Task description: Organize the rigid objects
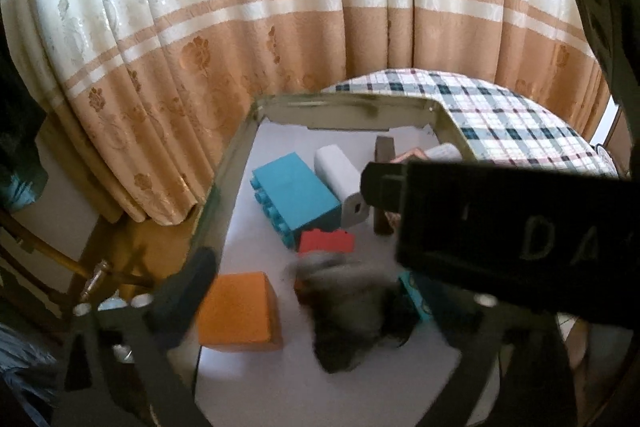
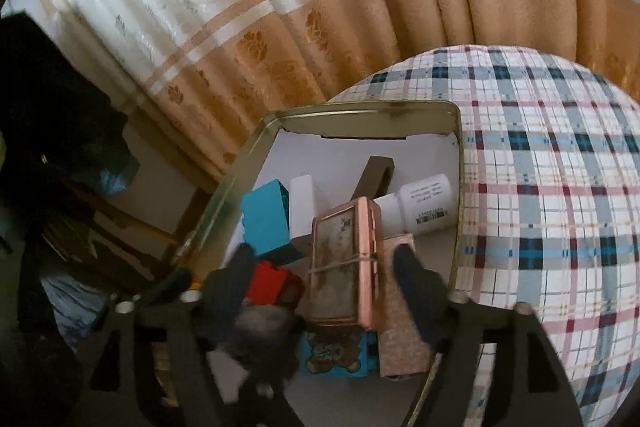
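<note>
A metal tin [image 1: 240, 143] lined with white paper holds several objects: a teal brick [image 1: 296, 195], a red brick [image 1: 326, 241], an orange block [image 1: 240, 311], a white-grey case [image 1: 340, 179] and a dark fuzzy thing [image 1: 344, 307]. My left gripper [image 1: 316, 251] is open above the tin, one finger [image 1: 188, 283] at its left wall; the other side is hidden by the right gripper's black body [image 1: 520, 227]. In the right wrist view the tin [image 2: 458, 187] also holds a white bottle [image 2: 420, 203]. My right gripper [image 2: 324, 267] is open around a rose-gold case [image 2: 344, 263] resting in the tin, pads apart from it.
The tin sits on a plaid cushion [image 2: 552, 187] in front of a cream and tan curtain [image 1: 240, 27]. A teal bear-print block [image 2: 336, 355], a pink glitter block [image 2: 400, 343] and a dark brown piece [image 2: 376, 175] lie in the tin. Wooden furniture [image 1: 60, 259] stands at the left.
</note>
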Demonstrator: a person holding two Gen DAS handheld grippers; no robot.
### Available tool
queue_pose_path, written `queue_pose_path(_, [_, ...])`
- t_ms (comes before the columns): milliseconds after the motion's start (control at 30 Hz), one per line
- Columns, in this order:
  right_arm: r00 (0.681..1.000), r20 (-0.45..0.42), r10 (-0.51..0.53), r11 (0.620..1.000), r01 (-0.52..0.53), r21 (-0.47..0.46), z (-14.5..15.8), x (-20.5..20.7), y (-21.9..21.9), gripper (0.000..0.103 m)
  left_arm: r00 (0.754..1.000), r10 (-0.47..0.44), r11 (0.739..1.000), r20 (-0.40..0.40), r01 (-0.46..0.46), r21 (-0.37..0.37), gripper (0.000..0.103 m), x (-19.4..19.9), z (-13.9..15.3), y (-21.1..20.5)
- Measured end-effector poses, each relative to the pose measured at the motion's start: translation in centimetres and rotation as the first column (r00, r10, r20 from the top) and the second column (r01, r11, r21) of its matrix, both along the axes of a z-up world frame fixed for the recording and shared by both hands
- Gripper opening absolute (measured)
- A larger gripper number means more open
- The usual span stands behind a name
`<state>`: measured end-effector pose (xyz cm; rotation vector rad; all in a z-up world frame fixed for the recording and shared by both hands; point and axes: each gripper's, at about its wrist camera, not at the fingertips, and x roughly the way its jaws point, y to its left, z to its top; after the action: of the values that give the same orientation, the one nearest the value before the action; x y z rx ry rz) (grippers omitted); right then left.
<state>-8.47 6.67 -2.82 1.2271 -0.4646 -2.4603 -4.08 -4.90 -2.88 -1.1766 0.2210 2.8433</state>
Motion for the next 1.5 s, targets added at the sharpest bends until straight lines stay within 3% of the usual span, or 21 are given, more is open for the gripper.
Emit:
queue_pose_path(200, [0.998, 0.004, -0.065, 0.996, 0.065, -0.061, 0.6, 0.9, 1.5, 0.078, 1.000, -0.003, 0.998, -0.004, 0.002, -0.058, 0.102, 0.3, 0.9, 1.0])
queue_pose_path(567, [0.979, -0.030, -0.200, 0.976, 0.197, -0.088, 1.5, 3.6, 4.3, 0.086, 0.999, 0.046, 0.998, 0.023, -0.047, 0.028, 0.102, 1.2, 1.5, 0.0])
queue_pose_path(900, [0.969, -0.079, -0.233, 0.972, 0.229, -0.062, 2.2, 6.2, 4.8, 0.086, 0.998, 0.055, 0.998, 0.019, -0.056, 0.033, 0.102, 2.2, 1.7, 0.3])
queue_pose_path(1267, [0.940, -0.228, -0.254, 0.963, 0.268, 0.032, 4.6, 9.2, 4.4, 0.086, 0.998, 0.070, 0.997, 0.003, -0.070, 0.037, 0.102, 3.4, 2.6, 0.7])
queue_pose_path(1500, [0.936, -0.238, -0.258, 0.961, 0.274, 0.037, 4.7, 9.8, 4.5, 0.086, 0.997, 0.078, 0.997, -0.026, -0.078, 0.012, 0.102, 4.1, 3.0, 0.9])
